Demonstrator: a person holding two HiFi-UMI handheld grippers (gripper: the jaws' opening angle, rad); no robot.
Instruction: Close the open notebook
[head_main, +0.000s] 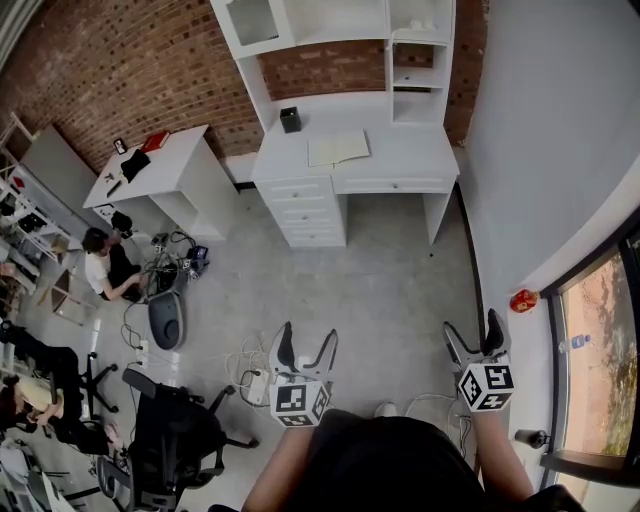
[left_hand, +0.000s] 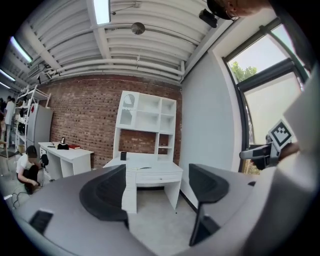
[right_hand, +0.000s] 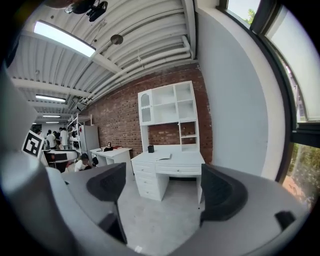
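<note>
Now at approach step | our left gripper and right gripper released, empty | next we reach the far open notebook, flip 1 cover.

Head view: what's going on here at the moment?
A person stands well back from the white desk, holding the left hand-held gripper and the right hand-held gripper out in front. Both have their jaws apart with nothing between them. The open notebook lies flat on the desk top, near a small black container. Neither gripper is near it, so closing it has not yet begun.
</note>
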